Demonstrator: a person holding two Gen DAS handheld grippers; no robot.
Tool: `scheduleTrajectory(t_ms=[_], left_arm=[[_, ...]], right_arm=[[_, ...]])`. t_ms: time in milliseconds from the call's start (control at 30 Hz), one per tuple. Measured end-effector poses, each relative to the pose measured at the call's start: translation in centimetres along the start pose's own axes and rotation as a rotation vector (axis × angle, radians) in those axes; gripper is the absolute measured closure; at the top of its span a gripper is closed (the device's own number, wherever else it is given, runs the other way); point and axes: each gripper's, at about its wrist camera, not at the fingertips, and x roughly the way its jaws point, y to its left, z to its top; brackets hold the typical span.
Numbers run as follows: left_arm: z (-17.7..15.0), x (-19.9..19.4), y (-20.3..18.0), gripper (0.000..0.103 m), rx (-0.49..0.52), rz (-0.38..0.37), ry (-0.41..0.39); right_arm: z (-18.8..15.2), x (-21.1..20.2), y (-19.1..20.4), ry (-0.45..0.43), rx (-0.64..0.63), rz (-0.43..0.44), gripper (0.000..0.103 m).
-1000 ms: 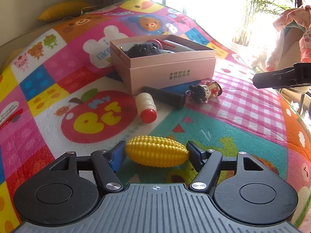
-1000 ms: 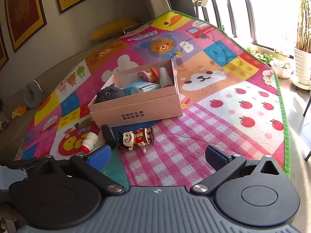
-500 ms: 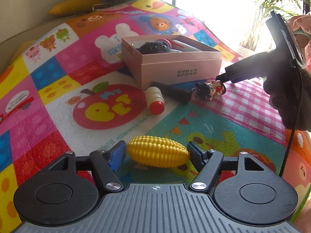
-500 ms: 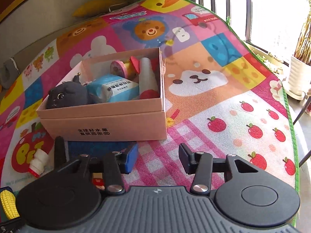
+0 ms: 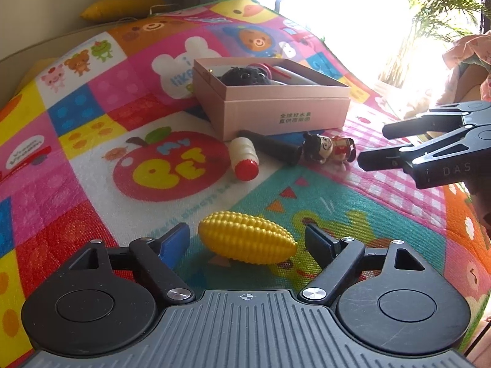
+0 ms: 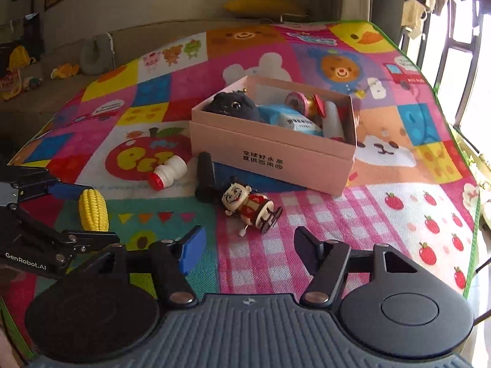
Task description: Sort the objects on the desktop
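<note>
inside, the pink box (image 6: 276, 153) is holding a dark plush (image 6: 231, 104), a blue packet (image 6: 294, 121) and a tape roll (image 6: 296, 101); its chinese print is not reading clearly. the left gripper (image 5: 247, 239), marked "genrobot.ai", has just been opening around the corn (image 5: 245, 237), pads apart from it. the right gripper (image 6: 247, 245) has just been widening, empty, near the doll (image 6: 248, 205).

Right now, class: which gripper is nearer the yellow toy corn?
Left. The left gripper straddles the corn, jaws just opening; the right gripper faces the wind-up doll.

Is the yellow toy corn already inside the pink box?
No, the corn lies on the mat, well in front of the box.
</note>
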Motion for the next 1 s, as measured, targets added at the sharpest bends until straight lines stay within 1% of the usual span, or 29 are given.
scheduleTrajectory(t_ms=[100, 233, 300, 367, 433, 467, 567, 600, 667, 700, 733, 767, 800, 900, 1000], left_arm=[[0.0, -0.1, 0.1, 0.012, -0.006, 0.001, -0.003], [0.0, -0.3, 0.3, 0.009, -0.007, 0.002, 0.003], [0.0, -0.4, 0.5, 0.008, -0.002, -0.007, 0.006], [-0.1, -0.4, 0.5, 0.008, 0.006, -0.016, 0.007], [-0.1, -0.2, 0.5, 0.008, 0.013, -0.025, 0.01], [-0.1, -0.1, 0.5, 0.008, 0.016, -0.027, 0.01], [0.1, 0.2, 0.3, 0.008, 0.027, -0.036, 0.005], [0.2, 0.3, 0.3, 0.008, 0.028, -0.037, 0.004], [0.3, 0.4, 0.3, 0.014, 0.029, -0.038, 0.005], [0.3, 0.4, 0.2, 0.021, 0.03, -0.037, 0.005], [0.3, 0.3, 0.1, 0.03, 0.034, -0.034, 0.005], [0.3, 0.3, 0.0, 0.032, 0.037, -0.03, 0.005], [0.2, 0.2, -0.1, 0.032, 0.037, -0.031, 0.005], [0.0, -0.3, -0.6, 0.032, 0.041, -0.032, 0.001], [-0.1, -0.8, -1.1, 0.032, 0.056, -0.028, -0.005]], right_arm=[[1.1, 1.2, 0.7, -0.026, -0.089, 0.0, 0.031], [1.8, 4.4, 1.1, -0.006, -0.15, 0.001, 0.032], [2.0, 5.9, 0.9, 0.016, -0.161, -0.012, 0.032], [2.0, 6.5, 0.3, 0.028, -0.133, -0.009, 0.033], [2.0, 6.4, -0.4, 0.04, -0.081, 0.03, 0.048], [2.1, 6.2, -0.7, 0.046, -0.059, 0.049, 0.058], [1.9, 5.1, -0.3, 0.047, -0.036, 0.069, 0.069], [1.8, 4.6, -0.1, 0.048, -0.032, 0.071, 0.074], [1.7, 3.3, 0.1, 0.047, -0.007, 0.073, 0.08], [1.7, 2.7, 0.1, 0.051, 0.016, 0.073, 0.082], [1.7, 2.1, -0.1, 0.057, 0.045, 0.076, 0.085], [1.6, 1.5, -0.3, 0.06, 0.069, 0.08, 0.088], [1.5, 0.8, -0.5, 0.061, 0.096, 0.082, 0.093], [1.0, -0.9, -0.6, 0.054, 0.119, 0.074, 0.094], [0.1, -2.0, 0.1, 0.043, 0.064, 0.046, 0.093]])
